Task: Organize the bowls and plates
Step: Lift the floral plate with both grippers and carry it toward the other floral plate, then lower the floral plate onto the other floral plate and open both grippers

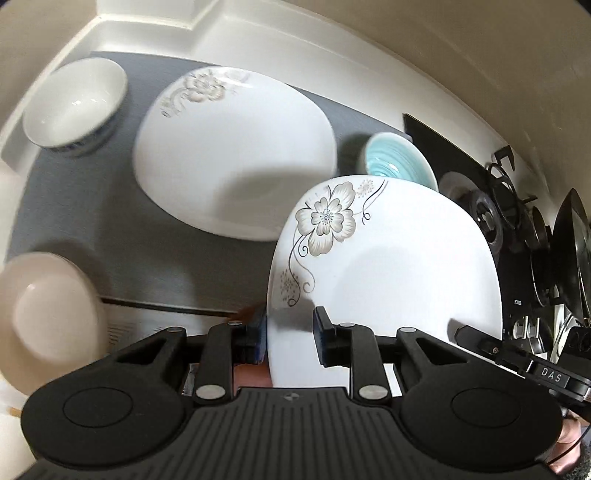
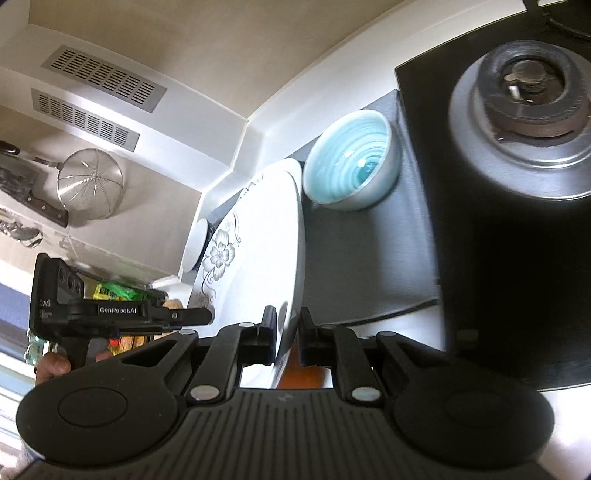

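A white square plate with a grey flower print is held up off the counter, tilted. My left gripper is shut on its near rim. My right gripper is shut on its opposite rim, where the plate shows edge-on. A second flowered white plate lies flat on the grey mat. A turquoise bowl stands on the mat behind the held plate. A white bowl sits at the mat's far left and a pink bowl at the near left.
A black gas hob with a burner lies right of the mat. A black pan stands on the hob. A strainer and a knife hang on the wall. The white counter corner bounds the mat.
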{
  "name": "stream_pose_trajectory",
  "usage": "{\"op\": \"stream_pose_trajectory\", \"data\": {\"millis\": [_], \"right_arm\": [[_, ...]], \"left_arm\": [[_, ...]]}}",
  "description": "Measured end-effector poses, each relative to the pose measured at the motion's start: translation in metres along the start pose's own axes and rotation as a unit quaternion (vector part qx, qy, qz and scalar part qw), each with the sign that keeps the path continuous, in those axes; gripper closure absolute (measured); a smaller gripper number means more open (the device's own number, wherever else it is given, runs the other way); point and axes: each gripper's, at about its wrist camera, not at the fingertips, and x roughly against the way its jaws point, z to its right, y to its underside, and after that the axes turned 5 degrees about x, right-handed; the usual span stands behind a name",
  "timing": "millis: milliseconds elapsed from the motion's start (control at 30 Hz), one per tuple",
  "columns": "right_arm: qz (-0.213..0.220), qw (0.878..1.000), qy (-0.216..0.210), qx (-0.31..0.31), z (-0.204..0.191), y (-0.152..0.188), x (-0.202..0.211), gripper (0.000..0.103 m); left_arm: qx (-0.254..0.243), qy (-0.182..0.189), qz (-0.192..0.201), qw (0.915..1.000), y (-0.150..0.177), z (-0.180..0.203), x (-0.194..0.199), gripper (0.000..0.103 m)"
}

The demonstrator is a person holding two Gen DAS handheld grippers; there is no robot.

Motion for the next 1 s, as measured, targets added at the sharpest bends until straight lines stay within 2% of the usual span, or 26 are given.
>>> {"op": "stream_pose_trajectory", "data": {"millis": [133,333,500,700,867,1000], "right_arm": [[-0.005,1.000,0.007,0.002,-0.021,-0.001,-0.019,0.091],[0.011,0.999,0.012,-0.032,-0.046,-0.002,-0.041,0.091],[0.007,0.998,0.038,-0.044,-0.059,-0.001,-0.075,0.091],[-0.005,0.996,0.070,-0.061,-0.058,0.007,-0.108,0.091],[-0.006,0.993,0.083,-0.081,-0.054,0.012,-0.130,0.091],[0.000,0.992,0.093,-0.084,-0.057,0.004,-0.141,0.091]], "left_arm": [[-0.006,0.013,0.006,0.9999,-0.017,-0.021,0.014,0.077],[-0.015,0.020,-0.002,0.9997,-0.038,-0.049,0.019,0.077],[-0.015,0.018,-0.022,0.9995,-0.056,-0.076,0.005,0.077],[-0.016,0.015,-0.046,0.9987,-0.079,-0.102,-0.018,0.077],[-0.019,0.012,-0.063,0.9978,-0.097,-0.116,-0.036,0.077],[-0.020,0.017,-0.063,0.9977,-0.110,-0.121,-0.041,0.077]]}}
